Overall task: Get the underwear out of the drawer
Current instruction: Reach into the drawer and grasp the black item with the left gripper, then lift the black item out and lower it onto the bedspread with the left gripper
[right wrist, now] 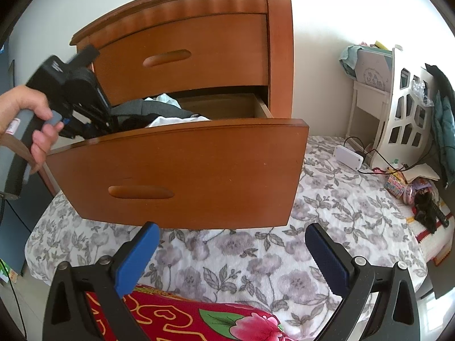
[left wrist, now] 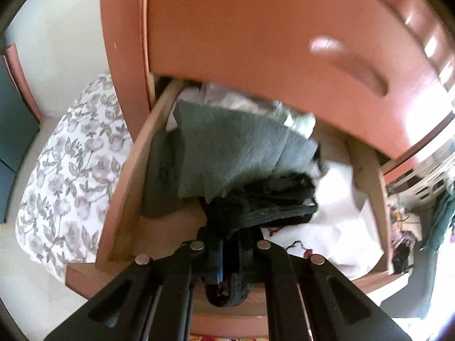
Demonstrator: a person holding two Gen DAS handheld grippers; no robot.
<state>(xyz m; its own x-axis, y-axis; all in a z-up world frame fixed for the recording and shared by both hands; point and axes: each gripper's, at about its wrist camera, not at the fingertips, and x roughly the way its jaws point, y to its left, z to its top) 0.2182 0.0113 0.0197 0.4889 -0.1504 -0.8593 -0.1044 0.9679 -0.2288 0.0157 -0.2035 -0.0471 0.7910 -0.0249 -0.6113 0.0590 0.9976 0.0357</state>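
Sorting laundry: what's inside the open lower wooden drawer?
Grey folded cloth, a black garment pinched by the left claw, white fabric. Anything beneath them is covered.

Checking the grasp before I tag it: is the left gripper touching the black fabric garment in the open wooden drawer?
Touching. The left wrist view shows the left gripper with jaws shut on the black fabric garment.

I am working in a home bedroom. A wooden nightstand (right wrist: 199,65) stands with its lower drawer (right wrist: 182,170) pulled open and full of folded clothes (left wrist: 227,147). A bed with a grey floral sheet (right wrist: 327,213) fills the floor beside it, with a white headboard (right wrist: 403,113), a charger cable (right wrist: 369,153) and small toys (right wrist: 409,193) on it.
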